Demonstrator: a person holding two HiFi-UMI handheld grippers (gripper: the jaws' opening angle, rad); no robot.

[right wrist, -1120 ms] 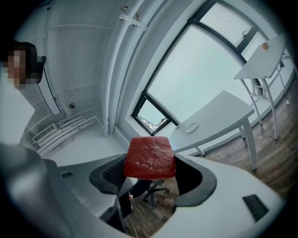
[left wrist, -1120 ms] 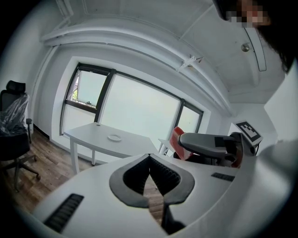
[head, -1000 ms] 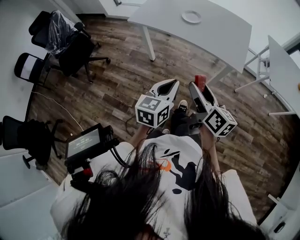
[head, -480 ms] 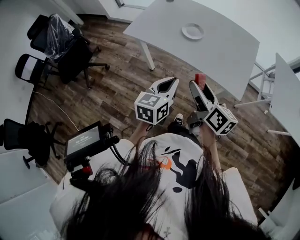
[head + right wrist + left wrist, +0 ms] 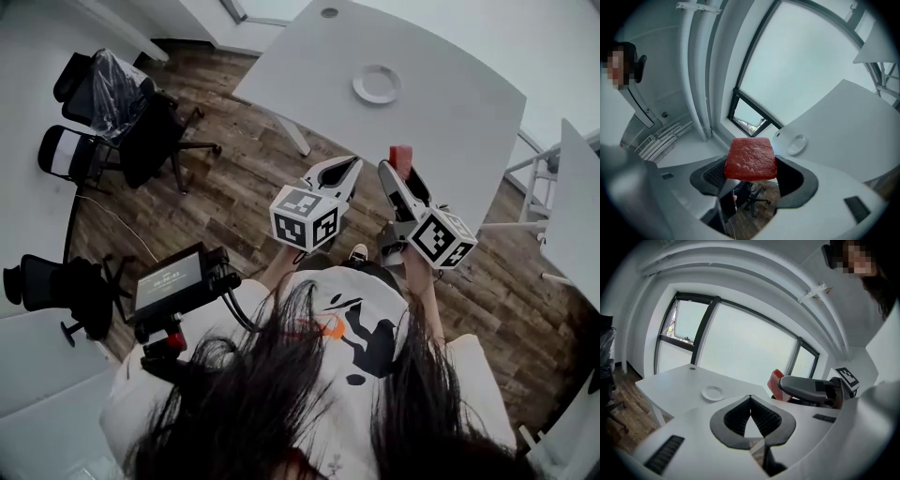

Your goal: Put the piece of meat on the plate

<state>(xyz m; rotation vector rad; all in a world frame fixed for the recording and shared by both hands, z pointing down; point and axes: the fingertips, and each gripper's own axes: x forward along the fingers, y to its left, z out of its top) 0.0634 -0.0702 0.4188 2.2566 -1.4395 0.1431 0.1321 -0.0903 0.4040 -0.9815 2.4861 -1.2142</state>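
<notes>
The right gripper (image 5: 401, 174) is clamping the piece of meat (image 5: 400, 157). In its own view the red slab (image 5: 751, 159) is sitting upright between the two jaws and sticking out past the tips. The left gripper (image 5: 347, 166) is riding just beside it, jaws pressed together at the tips with nothing between them (image 5: 750, 398).

Compared with a second ago, the white table (image 5: 450, 112) is coming much closer. Its near edge is now lying right under the tips of both grippers, where wooden floor (image 5: 234, 178) was showing before. The plate (image 5: 377, 84) is sliding nearer too, but it is still sitting well ahead of the meat, out on the tabletop and apart from both claws. The grippers themselves are keeping the same side-by-side pose.
</notes>
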